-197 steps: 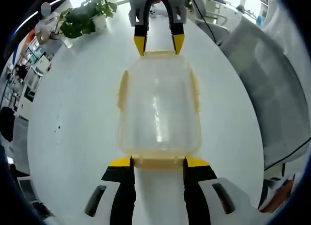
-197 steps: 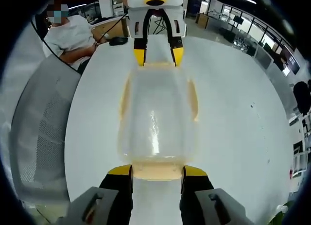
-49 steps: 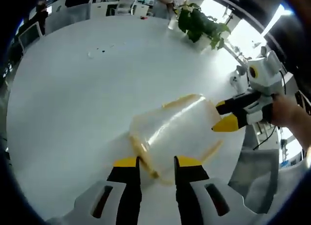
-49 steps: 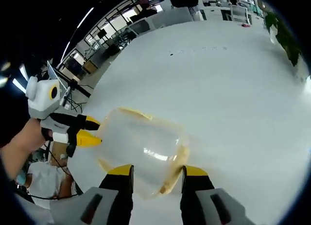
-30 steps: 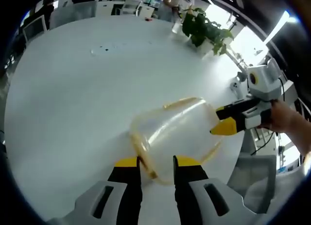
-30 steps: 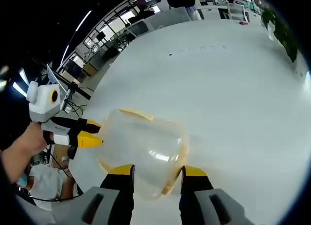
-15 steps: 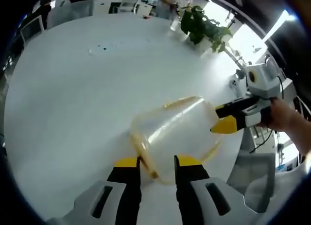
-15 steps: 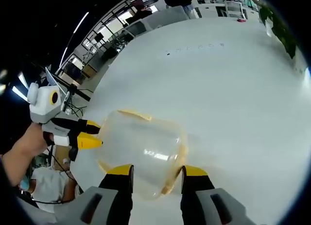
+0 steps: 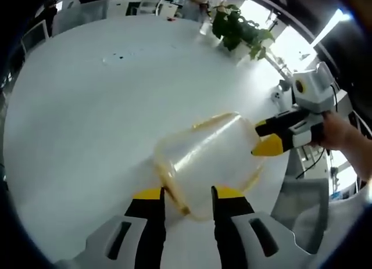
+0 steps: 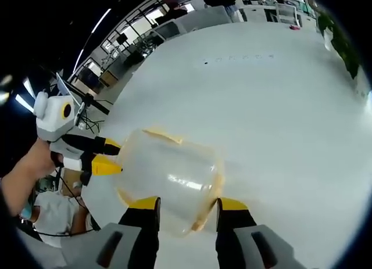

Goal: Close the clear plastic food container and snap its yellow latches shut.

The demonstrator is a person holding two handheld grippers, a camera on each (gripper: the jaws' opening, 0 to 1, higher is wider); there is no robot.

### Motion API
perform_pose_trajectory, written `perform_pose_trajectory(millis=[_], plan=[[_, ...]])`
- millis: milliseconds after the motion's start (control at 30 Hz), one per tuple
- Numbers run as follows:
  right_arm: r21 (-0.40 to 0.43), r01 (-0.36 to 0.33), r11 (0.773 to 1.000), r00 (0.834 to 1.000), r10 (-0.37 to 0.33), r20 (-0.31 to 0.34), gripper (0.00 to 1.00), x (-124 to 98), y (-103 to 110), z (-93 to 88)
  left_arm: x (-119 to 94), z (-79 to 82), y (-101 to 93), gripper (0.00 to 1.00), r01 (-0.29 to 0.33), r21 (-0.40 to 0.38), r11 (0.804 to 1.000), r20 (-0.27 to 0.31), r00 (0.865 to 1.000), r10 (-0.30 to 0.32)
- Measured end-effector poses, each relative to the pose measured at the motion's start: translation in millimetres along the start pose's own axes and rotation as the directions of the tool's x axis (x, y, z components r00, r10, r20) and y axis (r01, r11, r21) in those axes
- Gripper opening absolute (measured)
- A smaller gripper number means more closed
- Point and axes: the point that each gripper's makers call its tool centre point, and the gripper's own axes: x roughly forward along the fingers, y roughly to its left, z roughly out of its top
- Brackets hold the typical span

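The clear plastic container [image 9: 209, 158] with yellow latches is held between both grippers, over the white table [image 9: 87, 106]. My left gripper [image 9: 189, 194] is shut on its near end, with a yellow latch [image 9: 171, 185] between the jaws. From the right, my right gripper [image 9: 261, 140] meets the far end. In the right gripper view the container [image 10: 168, 176] slants across the middle, and my right gripper [image 10: 189, 204] is shut on its near end beside a yellow latch [image 10: 214, 187]. The left gripper [image 10: 113, 155] touches the far end from the left.
A potted plant [image 9: 235, 28] stands at the table's far edge and a grey mesh chair [image 9: 302, 205] sits beyond the near edge. A hand [image 9: 340, 132] holds the right gripper. A seated person [image 10: 49, 217] is past the table [image 10: 279, 106].
Since 6.6 s ago both views have swung, so the container now lies slanted in them, and the left jaws stand closer together. Over the last second only small camera shifts.
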Motion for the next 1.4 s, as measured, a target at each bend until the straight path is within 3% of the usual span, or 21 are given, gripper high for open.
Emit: perform_pose_trajectory(millis=[400, 700, 800, 1067, 1300, 1400], plan=[[-0.151, 0.013, 0.988, 0.998, -0.022, -0.056, 0.35, -2.6, -0.2, -1.5, -2.5, -2.4, 1.2, 0.35, -0.014, 0.059, 0.998, -0.021, 1.000, 0.016], [-0.267, 0.034, 0.963, 0.994, -0.060, -0.091, 0.37, -4.4, 0.7, 1.0, -6.8, -2.5, 7.5, 0.37, -0.041, 0.127, 0.991, -0.042, 0.998, 0.047], [-0.343, 0.062, 0.937, 0.989, -0.103, -0.103, 0.37, -6.0, -3.5, 3.9, -7.7, -2.1, 8.0, 0.37, -0.042, 0.151, 0.988, -0.046, 0.998, 0.050], [-0.412, 0.055, 0.910, 0.985, -0.116, -0.125, 0.38, -9.2, -1.6, 9.0, -9.3, -2.8, 5.3, 0.41, -0.028, 0.233, 0.972, -0.089, 0.995, 0.050], [-0.539, 0.047, 0.841, 0.971, -0.165, -0.172, 0.38, -13.6, -6.3, 8.2, -11.0, -1.7, 5.3, 0.42, -0.028, 0.303, 0.953, -0.101, 0.993, 0.061], [-0.541, 0.023, 0.841, 0.971, -0.147, -0.189, 0.38, -12.6, -3.6, 6.7, -11.1, 0.0, 3.8, 0.41, -0.016, 0.325, 0.946, -0.103, 0.993, 0.053]])
